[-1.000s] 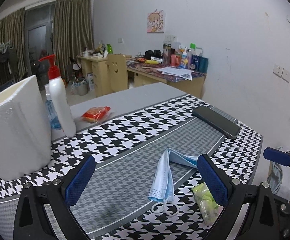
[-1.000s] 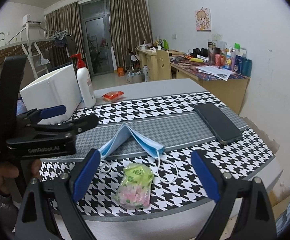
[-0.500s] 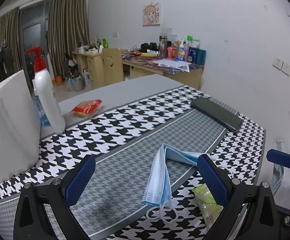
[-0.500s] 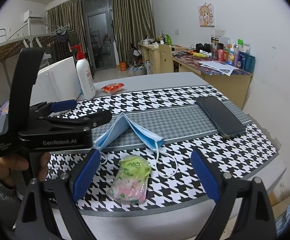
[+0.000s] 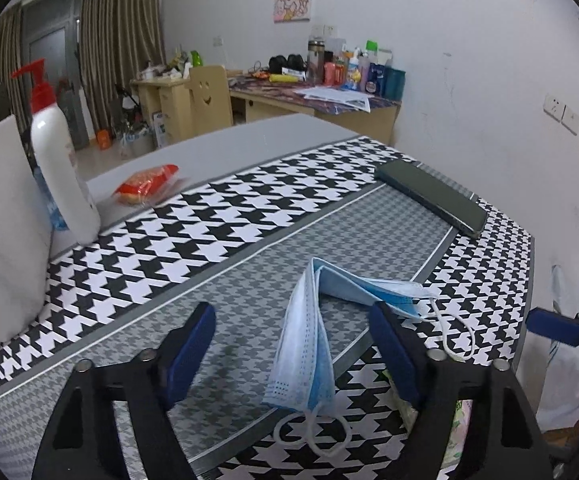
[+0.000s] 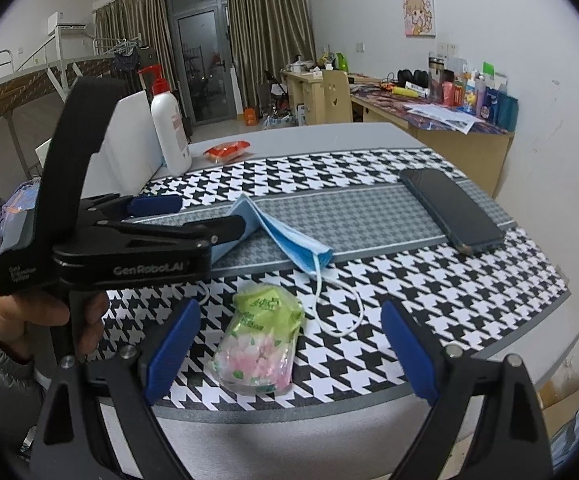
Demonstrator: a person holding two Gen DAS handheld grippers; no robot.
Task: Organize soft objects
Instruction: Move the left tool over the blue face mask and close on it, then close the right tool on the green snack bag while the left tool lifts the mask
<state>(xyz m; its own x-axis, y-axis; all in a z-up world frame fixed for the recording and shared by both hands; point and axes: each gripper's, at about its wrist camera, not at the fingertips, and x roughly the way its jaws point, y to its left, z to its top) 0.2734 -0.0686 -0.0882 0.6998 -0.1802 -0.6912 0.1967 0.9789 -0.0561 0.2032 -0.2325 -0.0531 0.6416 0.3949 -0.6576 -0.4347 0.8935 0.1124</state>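
While you are holding both tongs spread and empty, the limp, light blue pleated face mask [image 5: 309, 332] is tenting on the houndstooth-patterned counter [image 5: 225, 216]; pinch its folded ridge, not the ear loops.

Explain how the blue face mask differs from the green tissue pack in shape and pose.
The face mask is thin blue fabric folded into a raised tent; the tissue pack is a plump green and pink packet lying flat. The mask trails white ear loops; the pack has none. Both rest on the houndstooth cloth, ungripped.
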